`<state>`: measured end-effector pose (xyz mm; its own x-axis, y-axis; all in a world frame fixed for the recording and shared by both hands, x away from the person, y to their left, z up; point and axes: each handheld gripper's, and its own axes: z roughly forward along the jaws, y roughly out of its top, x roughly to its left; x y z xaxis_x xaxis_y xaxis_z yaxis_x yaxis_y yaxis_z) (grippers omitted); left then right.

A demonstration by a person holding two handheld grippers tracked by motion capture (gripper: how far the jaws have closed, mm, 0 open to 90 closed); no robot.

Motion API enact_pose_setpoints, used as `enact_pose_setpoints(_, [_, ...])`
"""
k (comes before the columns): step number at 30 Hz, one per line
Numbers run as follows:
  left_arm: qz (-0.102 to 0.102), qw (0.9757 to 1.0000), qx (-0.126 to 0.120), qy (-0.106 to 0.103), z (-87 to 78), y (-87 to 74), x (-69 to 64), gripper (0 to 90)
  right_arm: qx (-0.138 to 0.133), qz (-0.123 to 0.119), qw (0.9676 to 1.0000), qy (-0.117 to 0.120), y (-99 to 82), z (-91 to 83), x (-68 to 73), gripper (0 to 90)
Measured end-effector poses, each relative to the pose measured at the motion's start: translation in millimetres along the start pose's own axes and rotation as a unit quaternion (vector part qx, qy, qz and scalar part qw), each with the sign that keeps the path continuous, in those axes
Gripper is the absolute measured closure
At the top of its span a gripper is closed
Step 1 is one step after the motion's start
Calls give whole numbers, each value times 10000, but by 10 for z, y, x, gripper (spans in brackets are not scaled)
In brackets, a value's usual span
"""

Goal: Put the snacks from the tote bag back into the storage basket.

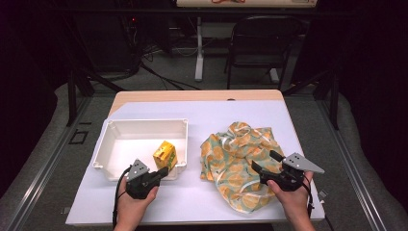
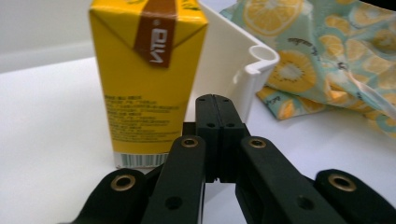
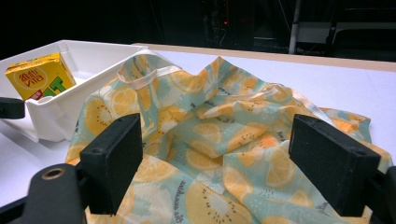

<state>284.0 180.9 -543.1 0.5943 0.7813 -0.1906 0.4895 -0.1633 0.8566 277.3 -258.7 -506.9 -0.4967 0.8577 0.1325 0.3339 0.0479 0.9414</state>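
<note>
While white table [image 1: 192, 207] fills dark room, left gripper [image 1: 161, 173] jaws closed empty, right gripper [image 1: 265, 163] jaws open.

High view: table top [image 1: 202, 115] brightly lit from above, near blown-out white, room around it very dark, top and side edges almost black. Soft, short shadows under the white tray [image 1: 144, 126] and the cloth [image 1: 240, 163]. Overall slightly soft, low detail. Left gripper view: yellow carton [image 2: 144, 88] at upper left fairly sharp, black jaws at the bottom blurred, table glaring white. Right gripper view: jaws at bottom corners out of focus, cloth sharp mid-frame, background black.
</note>
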Motion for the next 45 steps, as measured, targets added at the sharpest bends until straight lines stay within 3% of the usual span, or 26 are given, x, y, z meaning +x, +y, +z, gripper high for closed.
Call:
enact_pose_setpoints(10, [13,9999,108,69,67,4,-3,900,27,-45,10000,0,-5,1,2,168])
enact_pose_setpoints(35, [-498,9975,26,507,2,-2,289,900,89,-23,9999,-75,-16,-6,-7,171])
enact_pose_setpoints(41, [-550,9968,-55,583,-97,-3,337,900,84,5,9999,-97,-18,-12,-13,171])
enact_pose_setpoints(45, [-666,9949,-156,737,-216,13,408,900,108,-10,9999,-126,-20,-18,-22,172])
